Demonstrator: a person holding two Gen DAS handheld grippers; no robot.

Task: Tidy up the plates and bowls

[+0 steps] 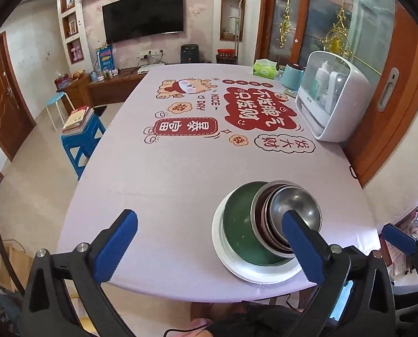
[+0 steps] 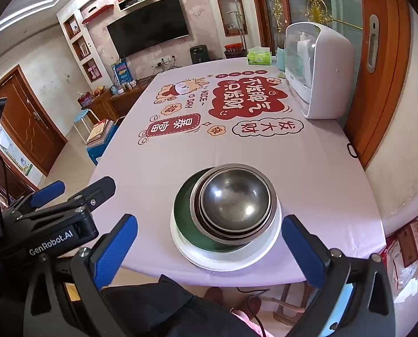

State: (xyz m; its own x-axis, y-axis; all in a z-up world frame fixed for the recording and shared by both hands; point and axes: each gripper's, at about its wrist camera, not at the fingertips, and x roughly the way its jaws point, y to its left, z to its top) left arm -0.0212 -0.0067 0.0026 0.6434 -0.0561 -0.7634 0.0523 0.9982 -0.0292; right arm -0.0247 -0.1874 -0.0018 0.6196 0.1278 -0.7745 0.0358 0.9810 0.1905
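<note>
Bowls (image 2: pixel 231 205) nested on white plate (image 2: pixel 225 261), both claws wide

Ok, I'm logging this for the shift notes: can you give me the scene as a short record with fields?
surface: table with a lilac printed tablecloth
stack base: white plate near the table's front edge
on the plate: green bowl, steel bowls nested in it, leaning off-centre
left hand-held gripper: open, nothing between the jaws
right hand-held gripper: open, stack in front of it, untouched
far right of table: white countertop cabinet, tissue box
loose dishes elsewhere: none in view
</note>
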